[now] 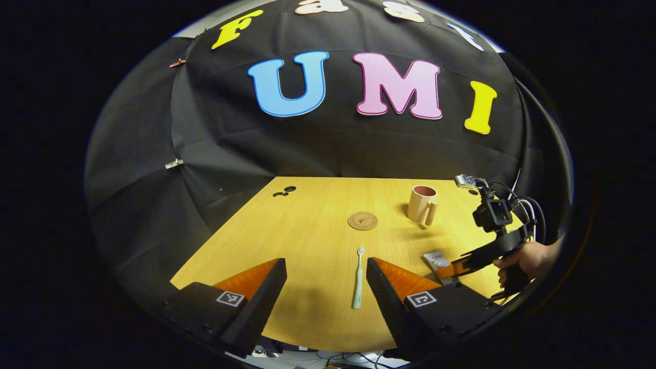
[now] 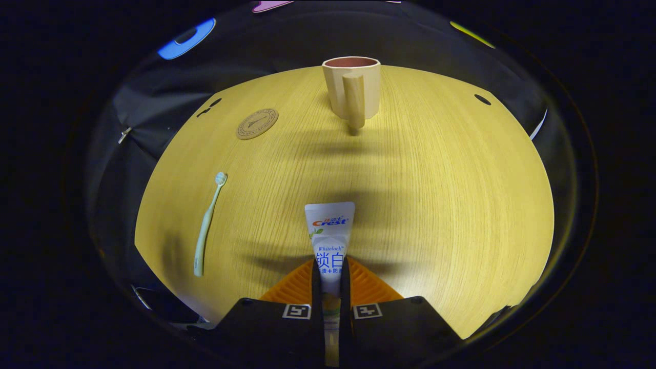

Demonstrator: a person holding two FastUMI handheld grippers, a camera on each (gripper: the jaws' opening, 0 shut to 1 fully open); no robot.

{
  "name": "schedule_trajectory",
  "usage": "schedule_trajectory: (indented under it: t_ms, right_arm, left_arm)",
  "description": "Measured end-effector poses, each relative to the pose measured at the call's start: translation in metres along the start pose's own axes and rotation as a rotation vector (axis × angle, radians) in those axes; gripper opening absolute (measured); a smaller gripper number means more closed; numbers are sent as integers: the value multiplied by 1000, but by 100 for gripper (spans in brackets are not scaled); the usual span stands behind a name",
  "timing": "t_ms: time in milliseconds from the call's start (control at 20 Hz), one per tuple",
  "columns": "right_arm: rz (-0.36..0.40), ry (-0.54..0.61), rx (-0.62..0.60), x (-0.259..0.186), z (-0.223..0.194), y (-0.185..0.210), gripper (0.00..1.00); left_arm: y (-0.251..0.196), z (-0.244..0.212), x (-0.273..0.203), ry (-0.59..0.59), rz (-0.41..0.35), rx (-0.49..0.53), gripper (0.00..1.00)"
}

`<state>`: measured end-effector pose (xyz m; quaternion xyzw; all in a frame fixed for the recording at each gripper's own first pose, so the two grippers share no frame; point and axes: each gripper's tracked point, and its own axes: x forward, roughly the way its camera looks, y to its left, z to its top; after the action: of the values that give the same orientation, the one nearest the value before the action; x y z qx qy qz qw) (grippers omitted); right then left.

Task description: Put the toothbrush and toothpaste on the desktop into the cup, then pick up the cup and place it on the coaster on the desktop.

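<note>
The left gripper [image 1: 324, 287], fingers apart, hovers over the tabletop's [image 2: 451, 205] near edge; the toothbrush [image 1: 359, 279] lies flat between them, closer to the right-hand finger. Centre over the handle before closing. The coaster [image 2: 257, 123] sits mid-table, the cup [image 2: 352, 87] upright nearer the far edge, handle toward the camera. The right gripper [image 2: 330, 279] is clamped on the toothpaste [image 2: 329, 230], its crimped end pointing at the cup. Lift level, carry forward, then tip it in
</note>
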<state>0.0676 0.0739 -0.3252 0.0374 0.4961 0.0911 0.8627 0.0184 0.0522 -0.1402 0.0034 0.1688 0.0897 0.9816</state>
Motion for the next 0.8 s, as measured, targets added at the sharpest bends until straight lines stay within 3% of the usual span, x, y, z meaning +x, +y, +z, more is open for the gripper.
schedule_trajectory:
  t_ms: [450,800]
  right_arm:
    - [3,-93,-50,-72,15,-44,15]
    - [9,-128,44,-111,12,-79,14]
  left_arm:
    - [-34,-42,56,147,-151,-17,98]
    - [-65,-87,113,320,-195,24,96]
